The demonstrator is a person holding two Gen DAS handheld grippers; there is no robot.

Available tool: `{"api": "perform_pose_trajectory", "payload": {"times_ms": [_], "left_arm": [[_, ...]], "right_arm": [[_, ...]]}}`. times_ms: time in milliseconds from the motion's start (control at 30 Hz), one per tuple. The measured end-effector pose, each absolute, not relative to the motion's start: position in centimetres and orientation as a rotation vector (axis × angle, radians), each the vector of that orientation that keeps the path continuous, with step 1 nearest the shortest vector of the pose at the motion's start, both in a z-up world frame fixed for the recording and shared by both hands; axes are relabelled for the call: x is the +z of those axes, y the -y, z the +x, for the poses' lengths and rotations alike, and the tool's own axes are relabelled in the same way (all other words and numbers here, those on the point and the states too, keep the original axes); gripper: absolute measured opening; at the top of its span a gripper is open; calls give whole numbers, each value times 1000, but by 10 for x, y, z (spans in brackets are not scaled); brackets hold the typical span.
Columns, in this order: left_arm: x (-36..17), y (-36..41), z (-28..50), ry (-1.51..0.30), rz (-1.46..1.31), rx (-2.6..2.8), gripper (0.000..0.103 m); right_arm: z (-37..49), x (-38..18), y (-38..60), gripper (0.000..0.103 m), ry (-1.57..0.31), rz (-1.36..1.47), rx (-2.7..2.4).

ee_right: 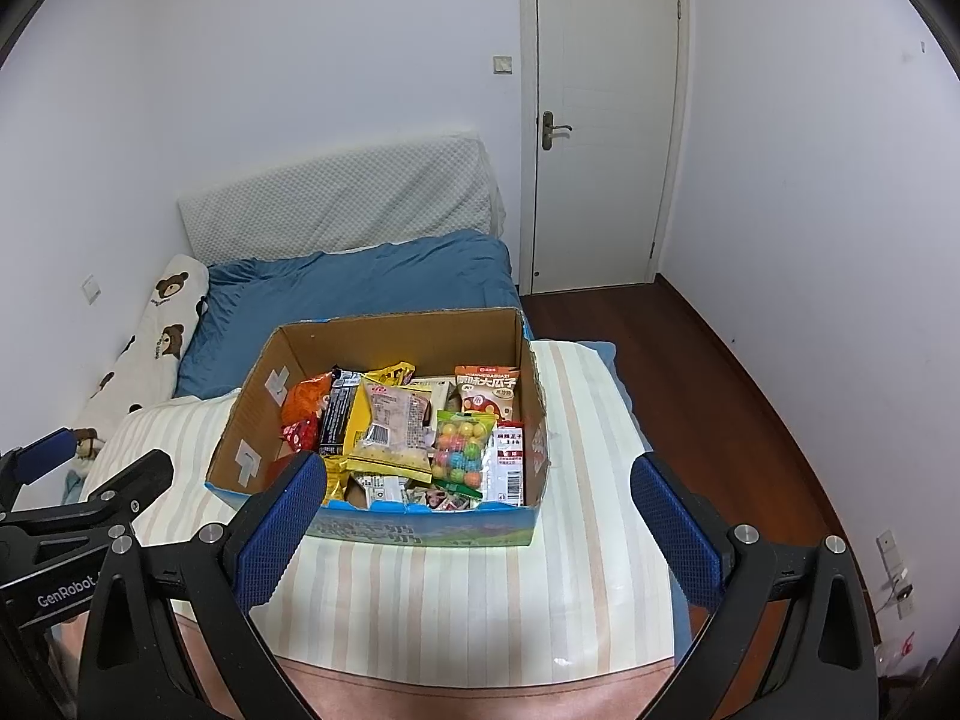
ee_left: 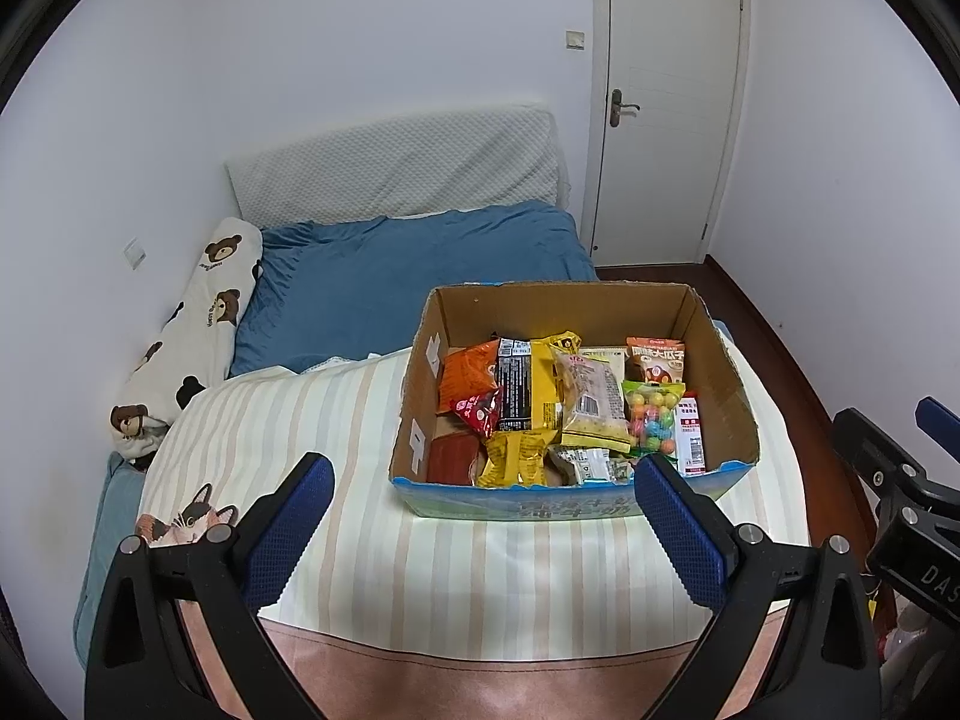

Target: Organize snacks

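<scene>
While resting on the striped cover point(ee_left: 480, 564) of the bed, open-topped cardboard box point(ee_left: 729, 384), corrugated brown inside with torn upper edges and a glossy blue printed front point(ee_right: 420, 531). Heaped inside and overlapping: crinkled foil and plastic snack packets, among them an orange bag point(ee_left: 468, 375), a yellow bag with a black label panel point(ee_left: 528, 387), a clear pouch of pale biscuits point(ee_right: 396, 426), a clear pouch of round coloured candy balls point(ee_right: 459, 447) and an upright orange-and-white packet point(ee_left: 655, 357) against the far wall. Lowest packets largely buried; small print illegible; white tape patches on the box's inner left wall.

Left gripper point(ee_left: 483, 516) just before the box, jaws released wide, nothing between the ribbed blue pads point(ee_left: 288, 534); near front corner of the box partly masked by the right-hand pad. Right gripper point(ee_right: 477, 531) likewise spread and empty, its left-hand pad point(ee_right: 279, 534) covering the box's near-left corner.

Behind: rumpled blue quilt point(ee_left: 414, 282), quilted white pillow point(ee_left: 396, 171) against the wall, bear-print bolster point(ee_left: 192, 330), panelled white door point(ee_right: 606, 114).

Left view only: cat print point(ee_left: 192, 519) on the cover. Right view only: broad stretch of dark wood floor point(ee_right: 732, 396) and a wall socket point(ee_right: 894, 564) at lower right. Each view cut off by a dark circular rim; opposite gripper partly visible at the frame edge.
</scene>
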State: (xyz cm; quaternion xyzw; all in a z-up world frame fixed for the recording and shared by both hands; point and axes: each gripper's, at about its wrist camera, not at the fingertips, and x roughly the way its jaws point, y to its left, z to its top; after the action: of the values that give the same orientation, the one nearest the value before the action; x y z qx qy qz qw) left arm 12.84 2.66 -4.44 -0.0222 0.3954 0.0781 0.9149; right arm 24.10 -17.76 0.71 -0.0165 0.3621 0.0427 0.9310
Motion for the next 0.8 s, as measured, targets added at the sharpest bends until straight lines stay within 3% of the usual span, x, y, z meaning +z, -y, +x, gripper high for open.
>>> {"api": "perform_pose_trajectory", "payload": {"times_ms": [800], "left_arm": [[-43,-29,124,-807,-49,170,103]], "right_arm": [[236,5,172,103,-747,-36,91]]}}
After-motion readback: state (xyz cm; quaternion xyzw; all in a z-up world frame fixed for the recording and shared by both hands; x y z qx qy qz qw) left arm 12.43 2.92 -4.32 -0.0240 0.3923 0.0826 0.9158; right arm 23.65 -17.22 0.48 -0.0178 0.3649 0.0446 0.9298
